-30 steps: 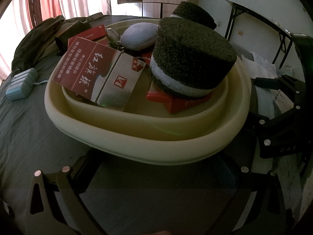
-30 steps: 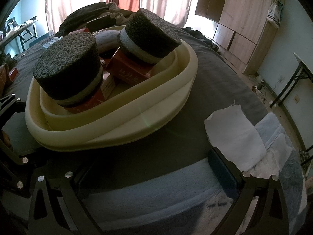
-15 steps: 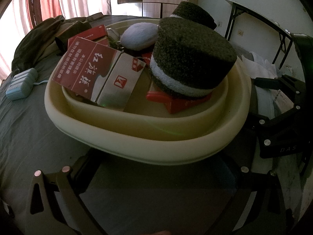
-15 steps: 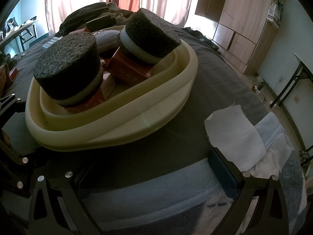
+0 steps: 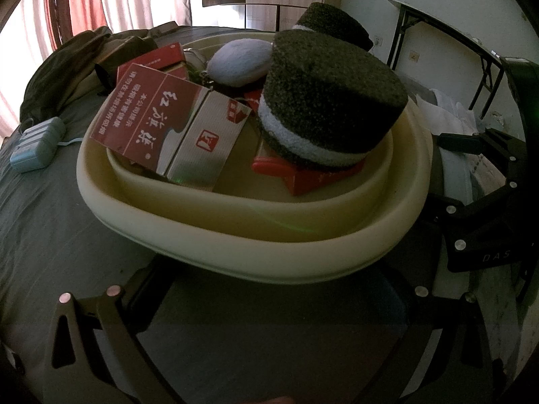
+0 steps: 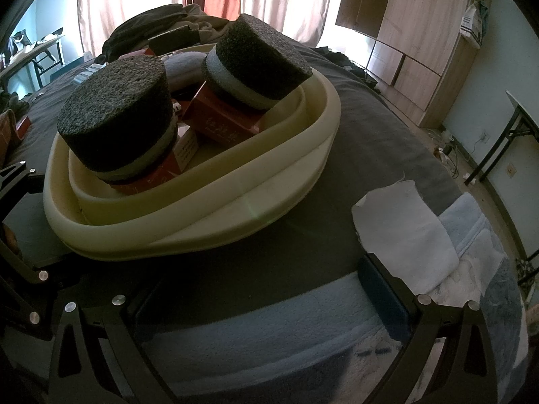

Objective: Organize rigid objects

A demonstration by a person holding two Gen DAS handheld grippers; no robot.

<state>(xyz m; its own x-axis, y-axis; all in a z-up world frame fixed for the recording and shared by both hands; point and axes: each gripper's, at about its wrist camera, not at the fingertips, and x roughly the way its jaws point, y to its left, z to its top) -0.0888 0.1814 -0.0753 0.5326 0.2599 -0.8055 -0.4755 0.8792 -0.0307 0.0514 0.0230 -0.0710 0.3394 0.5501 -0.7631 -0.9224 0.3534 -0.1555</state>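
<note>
A cream plastic basin (image 5: pixel 235 252) sits on a grey bed. Inside it lie a red and white carton (image 5: pixel 161 128), a pale oval pouch (image 5: pixel 239 60) and two dark foam cylinders with a pale band. The near cylinder (image 5: pixel 330 101) rests on a red box (image 5: pixel 303 175); the far one (image 5: pixel 333 23) is behind it. My left gripper (image 5: pixel 273 289) is open, low in front of the basin's near rim and holding nothing. From the other side I see the basin (image 6: pixel 235 208) and both cylinders (image 6: pixel 118 114) (image 6: pixel 259 60). My right gripper (image 6: pixel 262 289) is open beside the basin.
A pale blue block with a cord (image 5: pixel 37 144) lies left of the basin. A white cloth (image 6: pixel 404 232) and a light blue towel (image 6: pixel 269 330) lie near my right gripper. Dark clothes (image 5: pixel 84 60) are piled behind, a wardrobe (image 6: pixel 404 33) and a folding table (image 5: pixel 454 33) beyond.
</note>
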